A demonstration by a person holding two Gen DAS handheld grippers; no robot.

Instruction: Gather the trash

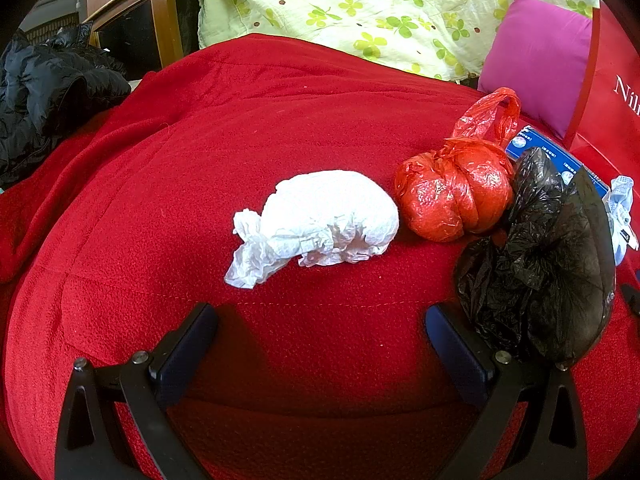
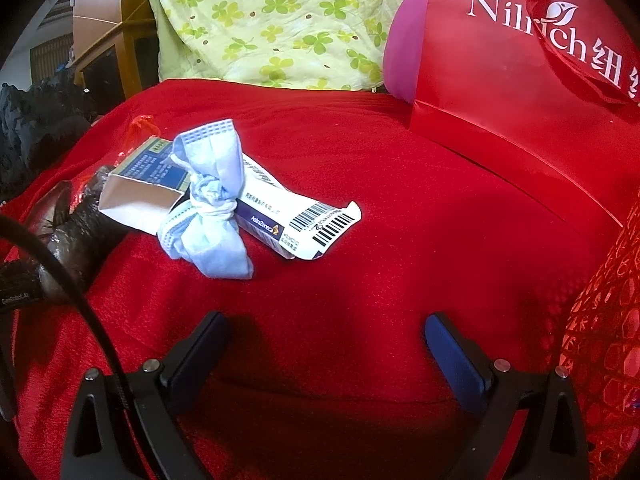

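Nearest, the left gripper [image 1: 322, 330] was held over the red blanket [image 1: 160, 200] w/ fingers spread wide & nothing between them. Just right of its right finger [image 1: 456, 344], a crumpled black bag [image 1: 536, 264] was seen, apparently touching it. Ahead, approx. centre, a wad of white tissue [image 1: 320, 220] lay on the blanket, clear of both fingers. A knotted red bag [image 1: 452, 188] was set just right of the tissue, pressed against the black bag. Behind those, a blue box [image 1: 560, 156] was partly hidden.

Likewise, the right gripper [image 2: 326, 334] was held fingers apart, empty, over the blanket. Further on, to the left, a knotted blue mask [image 2: 212, 208] rested atop the opened box [image 2: 276, 216], barcode flap pointing right. A red paper bag [image 2: 500, 92] marked "Nilrich" stood at far right. Beyond, a green floral sheet [image 2: 272, 24] & a pink cushion [image 1: 536, 56] were seen; a black jacket [image 1: 48, 92] lay far left.
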